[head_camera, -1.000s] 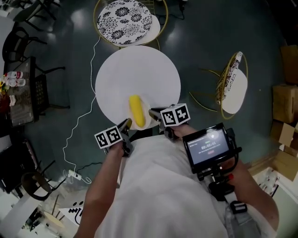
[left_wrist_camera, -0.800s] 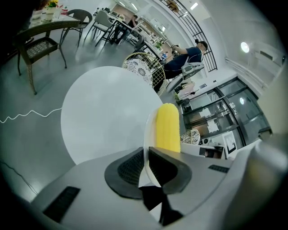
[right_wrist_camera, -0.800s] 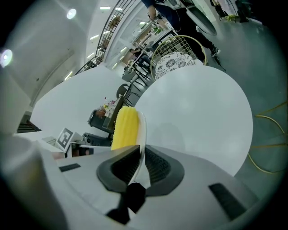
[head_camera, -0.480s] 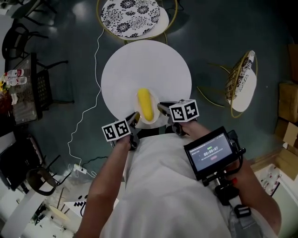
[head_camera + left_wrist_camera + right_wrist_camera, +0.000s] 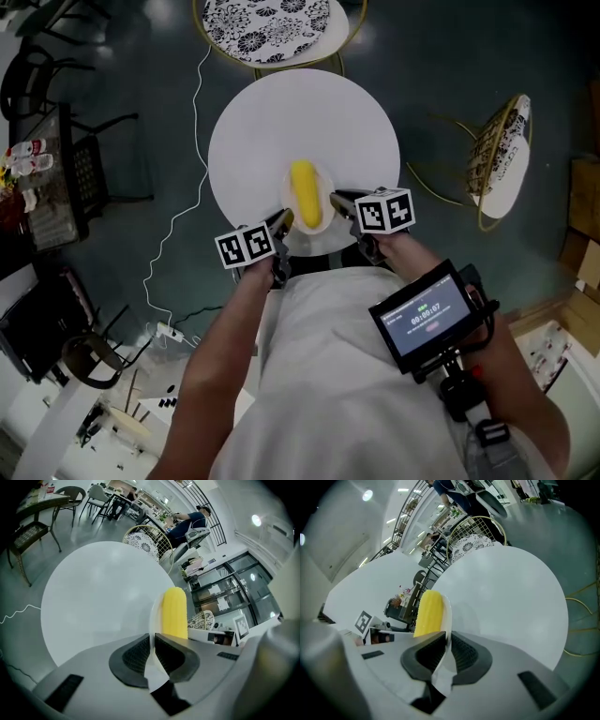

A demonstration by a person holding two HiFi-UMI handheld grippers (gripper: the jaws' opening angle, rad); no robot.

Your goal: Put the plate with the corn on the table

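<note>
A yellow corn cob (image 5: 304, 194) lies on a small white plate (image 5: 323, 187) held over the near part of the round white table (image 5: 281, 122). My left gripper (image 5: 282, 220) is shut on the plate's left rim, and my right gripper (image 5: 337, 200) is shut on its right rim. In the left gripper view the plate rim (image 5: 153, 620) runs edge-on between the ribbed pads, with the corn (image 5: 174, 612) beyond. In the right gripper view the rim (image 5: 447, 620) is pinched the same way beside the corn (image 5: 427, 612). Whether the plate touches the table I cannot tell.
A patterned chair (image 5: 272, 19) stands beyond the table and another gold-framed chair (image 5: 497, 159) to its right. A white cable (image 5: 178, 225) trails over the dark floor at the left. Dark furniture (image 5: 47, 159) lines the far left. A screen device (image 5: 422, 314) hangs near my right arm.
Both grippers have carried the plate with the corn forward, from the table's near edge to further over the tabletop.
</note>
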